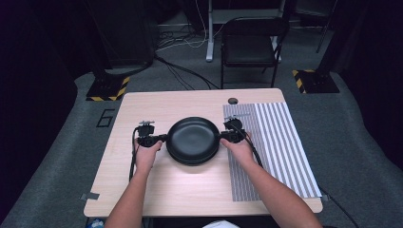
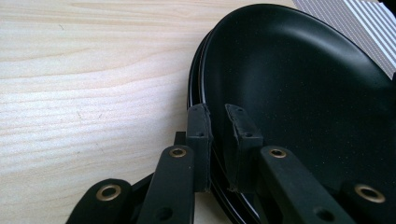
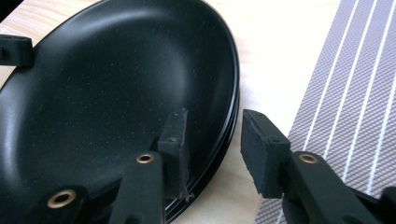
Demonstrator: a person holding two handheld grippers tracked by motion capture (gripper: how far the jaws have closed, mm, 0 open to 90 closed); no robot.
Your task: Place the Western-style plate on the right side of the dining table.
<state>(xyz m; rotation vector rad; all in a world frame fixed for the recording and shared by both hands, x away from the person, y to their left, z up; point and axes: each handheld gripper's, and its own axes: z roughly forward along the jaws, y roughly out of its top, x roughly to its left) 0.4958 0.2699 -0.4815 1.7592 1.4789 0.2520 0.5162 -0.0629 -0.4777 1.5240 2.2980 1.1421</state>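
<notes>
The black plates [image 1: 193,140] are sitting stacked in the middle of the worktop [image 1: 157,107], just left of the striped mat [image 1: 275,142]. The left tongs [image 2: 218,140] are pinching the top plate's left rim, jaws narrow. The right tongs [image 3: 212,144] are standing wide around the plates' right rim, one jaw inside, one outside, not squeezing.

Glossy black plates [image 1: 192,140] – pale matt wood-grain table [image 1: 157,102], woven striped mat [image 1: 275,142].
</notes>
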